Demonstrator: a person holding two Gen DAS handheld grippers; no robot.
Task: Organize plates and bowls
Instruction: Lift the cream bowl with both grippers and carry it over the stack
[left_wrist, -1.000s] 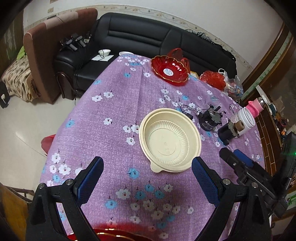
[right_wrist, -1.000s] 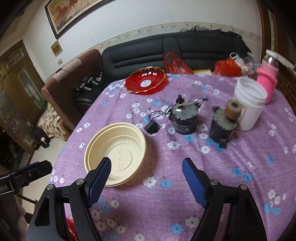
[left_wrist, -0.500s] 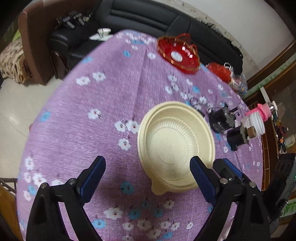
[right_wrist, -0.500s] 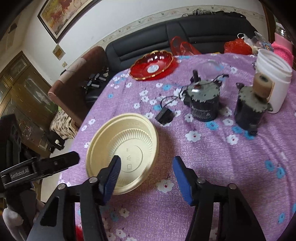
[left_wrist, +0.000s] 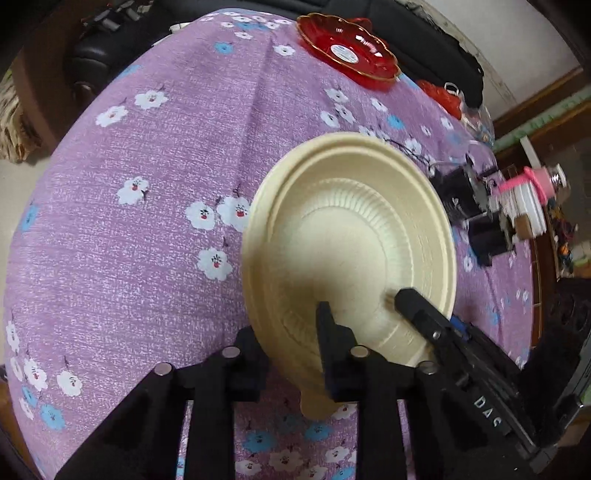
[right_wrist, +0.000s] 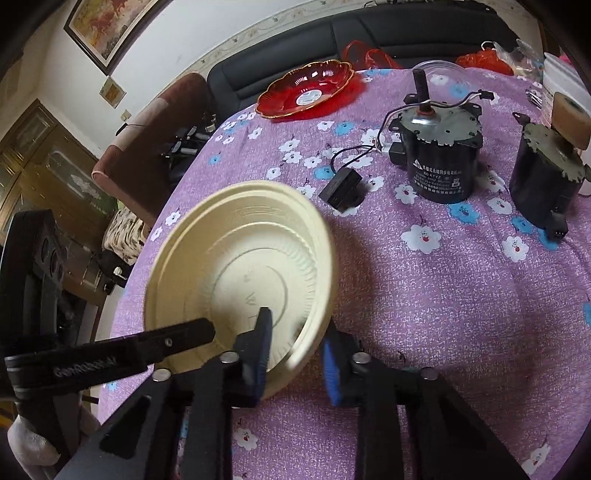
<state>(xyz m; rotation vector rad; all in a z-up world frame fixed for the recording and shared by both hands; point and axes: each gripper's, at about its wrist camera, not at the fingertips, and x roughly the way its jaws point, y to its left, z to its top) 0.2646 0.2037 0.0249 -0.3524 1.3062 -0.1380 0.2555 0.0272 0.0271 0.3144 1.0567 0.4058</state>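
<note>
A cream ribbed plastic bowl (right_wrist: 240, 280) sits on the counter under a purple flowered cloth (right_wrist: 424, 295), at lower left of the right wrist view. Behind it, upper centre, lies a red scalloped glass dish (right_wrist: 306, 90). At upper right stand two black cylindrical motors (right_wrist: 439, 155), side by side. A black leather sofa (right_wrist: 369, 33) runs behind the counter along the top.

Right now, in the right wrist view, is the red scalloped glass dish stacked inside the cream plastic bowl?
No. The red scalloped glass dish sits alone at the table's far edge, apart from the cream plastic bowl.
</note>
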